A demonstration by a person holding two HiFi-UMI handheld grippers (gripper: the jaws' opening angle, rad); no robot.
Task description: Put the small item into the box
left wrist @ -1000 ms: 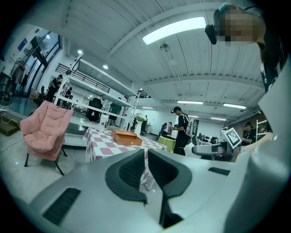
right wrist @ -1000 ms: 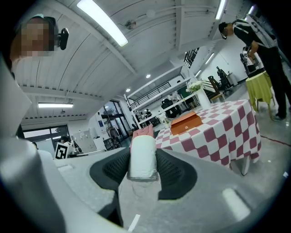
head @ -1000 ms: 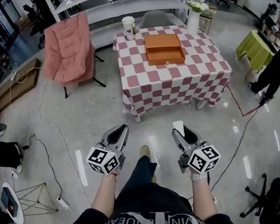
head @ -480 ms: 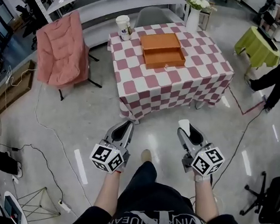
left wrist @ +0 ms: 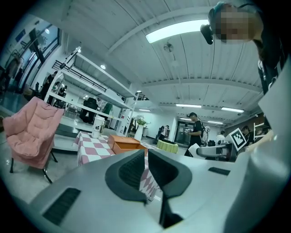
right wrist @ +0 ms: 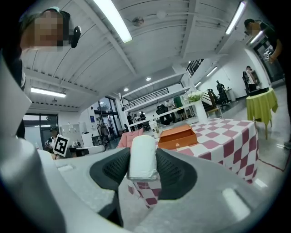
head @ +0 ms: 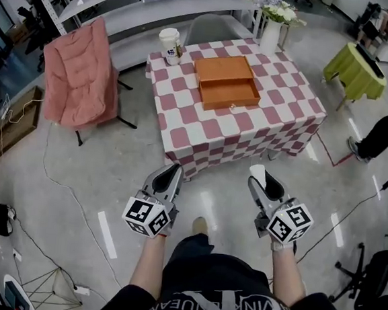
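An open orange box point(head: 227, 82) lies on the pink-and-white checked table point(head: 278, 118) ahead; it also shows in the left gripper view as an orange box point(left wrist: 125, 143) and in the right gripper view as the box point(right wrist: 178, 137). My right gripper point(head: 258, 176) is shut on a small white roll point(right wrist: 142, 157), whose tip is the white item point(head: 256, 172) in the head view. My left gripper point(head: 170, 176) is shut with nothing between its jaws. Both grippers are held over the floor, short of the table's near edge.
A white paper cup point(head: 169, 45) and a vase of flowers point(head: 272, 28) stand at the table's far side. A pink folding chair point(head: 76, 76) stands left of the table, a grey chair point(head: 215, 28) behind it. A green-covered table point(head: 355, 68) and a person's leg point(head: 378, 133) are at the right.
The view has moved forward: the table is now nearer to both grippers, which keep their pose. The right gripper still holds the white roll.
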